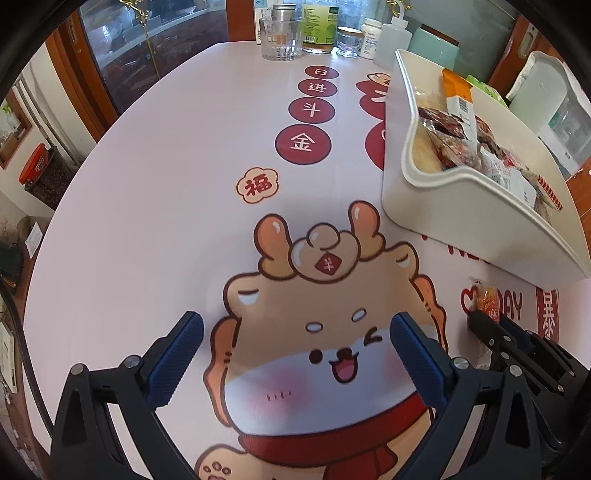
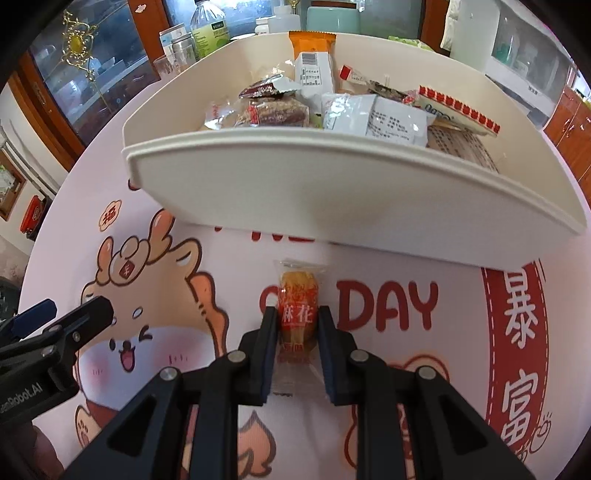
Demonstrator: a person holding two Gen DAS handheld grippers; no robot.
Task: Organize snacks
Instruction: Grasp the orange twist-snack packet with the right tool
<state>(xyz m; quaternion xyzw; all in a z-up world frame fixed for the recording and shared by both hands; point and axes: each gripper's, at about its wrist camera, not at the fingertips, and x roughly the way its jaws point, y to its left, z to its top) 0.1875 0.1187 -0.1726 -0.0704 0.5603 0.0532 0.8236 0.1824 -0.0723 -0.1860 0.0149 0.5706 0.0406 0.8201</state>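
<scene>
A clear-wrapped orange twist snack [image 2: 298,306] with a red label lies on the cartoon tablecloth just in front of the cream bin [image 2: 332,192]. My right gripper [image 2: 297,325] is shut on this snack, its jaws pressing both sides of the packet. The bin holds several wrapped snacks [image 2: 332,107]. In the left wrist view the same snack [image 1: 487,300] shows at the right with the right gripper [image 1: 495,325] on it, below the bin [image 1: 443,206]. My left gripper [image 1: 297,328] is open and empty over the cartoon dragon print.
Glass jars [image 1: 280,37], a green-labelled bottle [image 1: 319,26] and white bottles [image 1: 393,37] stand at the table's far edge. A white appliance [image 1: 543,92] stands behind the bin. The left gripper shows at the left of the right wrist view [image 2: 55,325].
</scene>
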